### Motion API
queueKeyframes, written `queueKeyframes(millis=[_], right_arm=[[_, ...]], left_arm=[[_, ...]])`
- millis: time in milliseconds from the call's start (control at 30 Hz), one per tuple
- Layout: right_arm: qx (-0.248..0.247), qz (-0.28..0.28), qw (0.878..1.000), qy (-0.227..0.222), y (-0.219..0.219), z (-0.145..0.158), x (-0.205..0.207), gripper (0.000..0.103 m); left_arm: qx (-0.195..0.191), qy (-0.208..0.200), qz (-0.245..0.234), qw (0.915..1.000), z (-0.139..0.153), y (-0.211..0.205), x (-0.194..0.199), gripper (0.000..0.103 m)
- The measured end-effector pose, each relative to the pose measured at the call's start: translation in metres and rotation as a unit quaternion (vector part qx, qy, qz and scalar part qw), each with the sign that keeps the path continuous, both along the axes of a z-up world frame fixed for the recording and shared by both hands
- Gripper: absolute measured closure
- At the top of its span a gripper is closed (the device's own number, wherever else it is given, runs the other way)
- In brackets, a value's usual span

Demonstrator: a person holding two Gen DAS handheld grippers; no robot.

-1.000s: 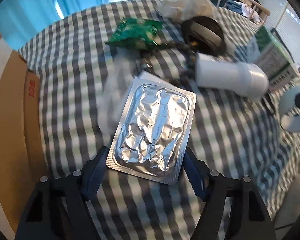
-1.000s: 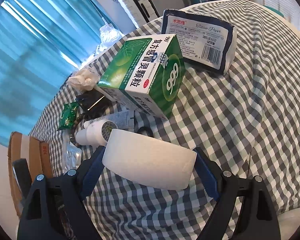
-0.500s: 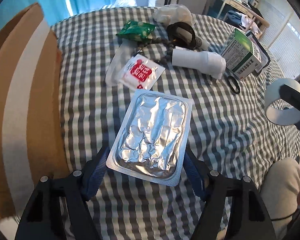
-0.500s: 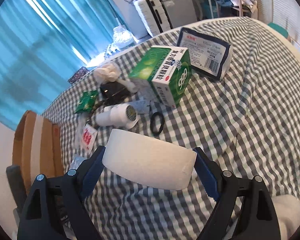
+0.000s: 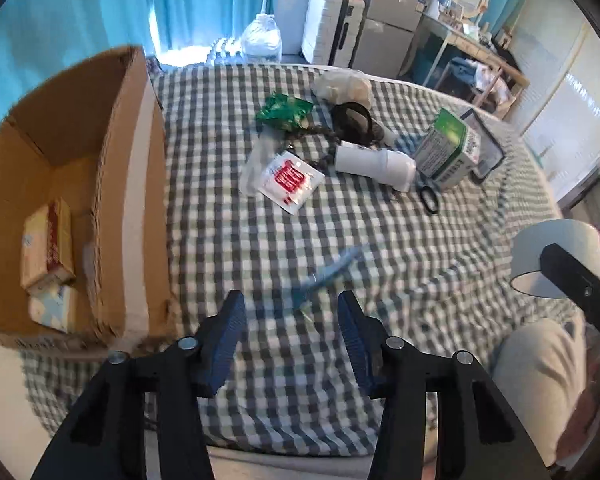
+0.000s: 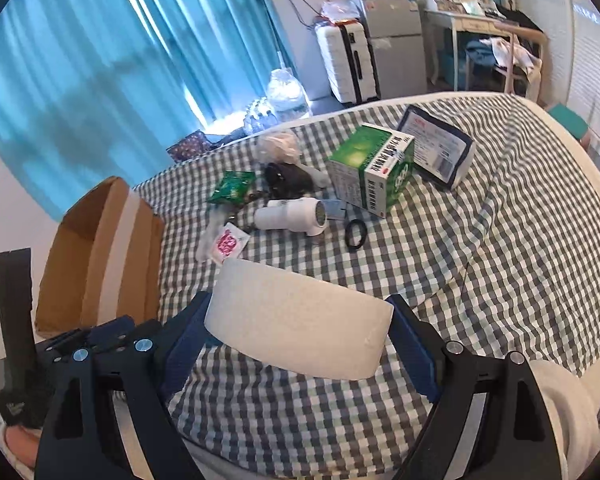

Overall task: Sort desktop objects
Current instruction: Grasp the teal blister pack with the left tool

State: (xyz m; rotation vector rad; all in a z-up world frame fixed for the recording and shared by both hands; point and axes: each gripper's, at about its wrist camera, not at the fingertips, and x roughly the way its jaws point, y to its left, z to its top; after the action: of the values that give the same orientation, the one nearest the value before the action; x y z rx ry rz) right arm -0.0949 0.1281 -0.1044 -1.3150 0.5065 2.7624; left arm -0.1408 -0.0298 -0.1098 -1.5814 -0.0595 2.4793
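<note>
My left gripper [image 5: 291, 320] is open and holds nothing; a blurred silver-blue foil pack [image 5: 328, 276] shows edge-on in mid-air just ahead of it, over the checked tablecloth [image 5: 228, 216]. The open cardboard box [image 5: 64, 184] stands to the left and holds a yellow packet [image 5: 46, 248]. My right gripper [image 6: 300, 320] is shut on a white paper roll [image 6: 296, 320], also seen at the right edge of the left wrist view [image 5: 556, 256]. The box shows left in the right wrist view [image 6: 100, 256].
On the cloth lie a red-and-white sachet [image 5: 290, 180], a green packet [image 5: 284, 110], a white cylinder [image 5: 374, 162], a green medicine box [image 5: 446, 152], a black ring [image 5: 428, 200], a tissue pack [image 6: 436, 152] and a dark pouch [image 5: 352, 120]. My knee [image 5: 536, 376] is lower right.
The left gripper has pulled back and up, and let go of the foil pack, which now falls edge-on. The right gripper has also risen, still holding the paper roll.
</note>
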Motion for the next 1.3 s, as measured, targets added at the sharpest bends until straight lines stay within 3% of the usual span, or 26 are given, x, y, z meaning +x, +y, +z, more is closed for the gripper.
queueKeyframes(millis=[67, 100, 133, 267, 367, 567, 700, 833, 900, 967, 1033, 1133, 1300], right_arm=[[0.001, 0.003, 1.000, 0.000, -0.003, 0.001, 0.003, 0.017], [0.000, 0.003, 1.000, 0.000, -0.003, 0.001, 0.004, 0.017], [0.000, 0.002, 1.000, -0.001, -0.003, 0.001, 0.005, 0.017], [0.000, 0.001, 1.000, -0.004, -0.001, -0.003, 0.003, 0.017], [-0.002, 0.002, 1.000, -0.013, 0.001, -0.012, -0.002, 0.017], [-0.015, -0.007, 0.999, -0.045, 0.014, -0.043, -0.019, 0.017], [-0.018, -0.015, 0.998, -0.062, 0.025, -0.060, -0.031, 0.017], [-0.020, -0.019, 0.997, -0.071, 0.035, -0.070, -0.041, 0.017], [-0.020, -0.019, 0.997, -0.076, 0.039, -0.075, -0.045, 0.017], [-0.018, -0.019, 0.996, -0.081, 0.042, -0.078, -0.048, 0.017], [-0.018, -0.019, 0.996, -0.086, 0.043, -0.082, -0.050, 0.017], [-0.019, -0.018, 0.996, -0.089, 0.042, -0.084, -0.049, 0.017], [-0.012, -0.011, 0.997, -0.082, 0.035, -0.077, -0.045, 0.017]], left_arm=[[0.004, 0.003, -0.004, 1.0000, -0.006, -0.001, 0.005, 0.038], [-0.007, 0.004, -0.007, 0.9999, -0.010, 0.000, 0.007, 0.025], [-0.021, 0.006, -0.011, 0.9997, -0.015, 0.003, 0.010, 0.020], [-0.036, -0.002, -0.004, 0.9993, -0.031, 0.009, 0.004, 0.019], [-0.045, -0.015, 0.006, 0.9988, -0.048, 0.017, -0.011, 0.010], [-0.025, -0.034, 0.101, 0.9940, -0.076, 0.017, -0.044, 0.010], [0.013, -0.052, 0.151, 0.9871, -0.090, 0.021, -0.064, 0.010], [-0.021, -0.098, 0.203, 0.9740, -0.118, 0.025, -0.085, 0.008], [-0.023, -0.094, 0.220, 0.9707, -0.122, 0.027, -0.086, 0.006], [-0.048, -0.081, 0.211, 0.9730, -0.121, 0.034, -0.086, 0.006], [-0.061, -0.072, 0.188, 0.9777, -0.118, 0.040, -0.085, 0.015], [-0.030, -0.076, 0.179, 0.9805, -0.112, 0.037, -0.081, 0.026], [0.001, -0.063, 0.159, 0.9853, -0.101, 0.033, -0.070, 0.029]])
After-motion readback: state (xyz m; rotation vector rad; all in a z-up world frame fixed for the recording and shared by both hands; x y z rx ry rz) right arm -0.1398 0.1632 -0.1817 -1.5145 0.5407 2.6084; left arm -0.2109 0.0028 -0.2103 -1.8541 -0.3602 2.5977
